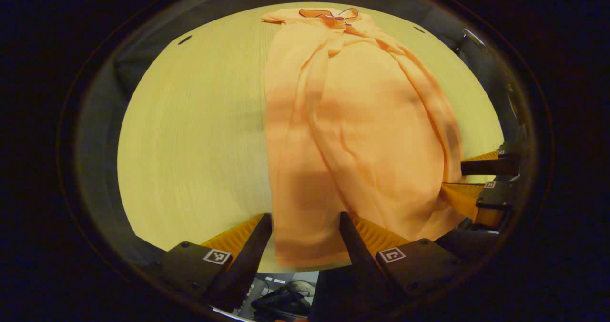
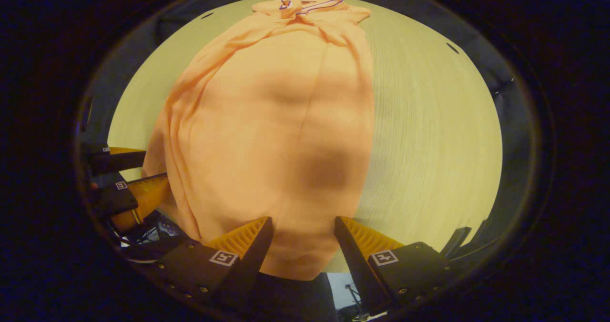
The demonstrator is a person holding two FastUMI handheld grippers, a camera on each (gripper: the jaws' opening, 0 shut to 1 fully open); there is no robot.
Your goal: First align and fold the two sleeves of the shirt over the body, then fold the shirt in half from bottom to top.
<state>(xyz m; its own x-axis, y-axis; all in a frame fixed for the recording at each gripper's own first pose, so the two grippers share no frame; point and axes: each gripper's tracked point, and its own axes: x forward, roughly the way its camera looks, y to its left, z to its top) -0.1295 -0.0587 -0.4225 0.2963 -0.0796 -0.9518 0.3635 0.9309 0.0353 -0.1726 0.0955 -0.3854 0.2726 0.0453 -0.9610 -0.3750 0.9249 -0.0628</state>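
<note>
An orange shirt (image 1: 362, 136) lies lengthwise on the pale wooden table (image 1: 190, 136), collar at the far end, both sleeves folded in over the body. Its bottom hem hangs near the table's near edge. My left gripper (image 1: 305, 231) is open, its fingers standing either side of the hem's left part. In the right gripper view the same shirt (image 2: 276, 136) runs away from me, and my right gripper (image 2: 302, 236) is open around the hem's right part. The right gripper (image 1: 486, 184) shows at the right edge of the left gripper view, the left gripper (image 2: 128, 179) at the left edge of the right gripper view.
Bare tabletop (image 2: 429, 136) stretches to the outer side of the shirt in each view. The table's near edge lies just under the fingers, with dark gear and cables (image 1: 281, 298) on the floor below.
</note>
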